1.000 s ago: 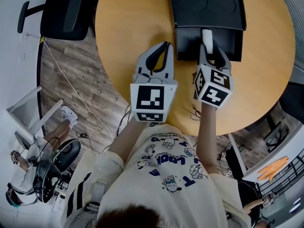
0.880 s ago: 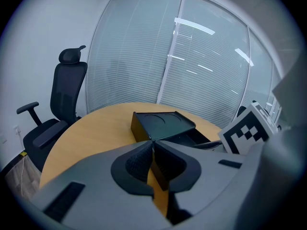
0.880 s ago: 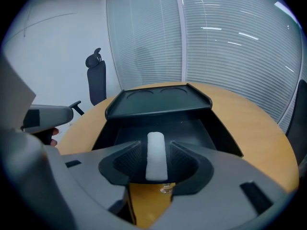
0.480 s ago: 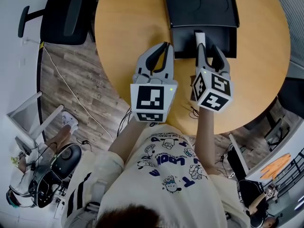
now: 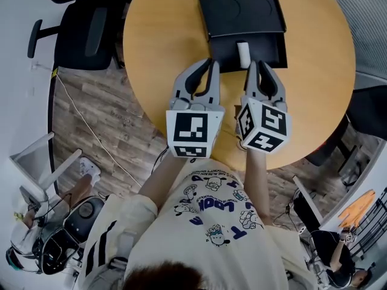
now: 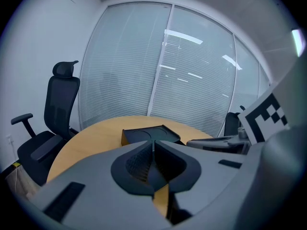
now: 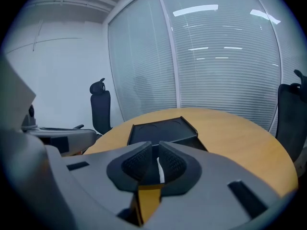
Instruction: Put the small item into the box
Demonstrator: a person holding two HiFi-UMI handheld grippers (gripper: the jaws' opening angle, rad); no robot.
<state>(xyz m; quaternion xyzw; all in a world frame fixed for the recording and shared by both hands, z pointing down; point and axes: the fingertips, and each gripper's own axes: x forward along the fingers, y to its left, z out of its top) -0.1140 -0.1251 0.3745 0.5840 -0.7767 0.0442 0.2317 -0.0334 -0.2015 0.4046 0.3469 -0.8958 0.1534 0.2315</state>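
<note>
Obscured: in the head view the near edge of the black box (image 5: 242, 14) sits under the tips of the right claw (image 5: 254, 64), and the marker cubes cover both of the person's hands. The box interior is dark and its floor cannot be made out in detail. In the left gripper view the box (image 6: 148, 134) shows only above the claw's own body. Contents: the box stands open on the round wooden bench (image 5: 163, 35), its far half showing two shallow round recesses. Its near half holds the small white item (image 5: 242, 51), lying flat just beyond the right claw's tips and clear of them. Right claw (image 7: 154, 144): jaws have just been closing and now stand nearly together with a narrow slit left, grasping nothing. A white sliver shows low in that slit; whether it is the item cannot be settled from that view. Left claw (image 5: 210, 61): clenched tip to tip (image 6: 154, 142), empty, held over the bench just beside the box's near left corner. A black office chair (image 5: 84, 26) stands off the bench's left edge.
</note>
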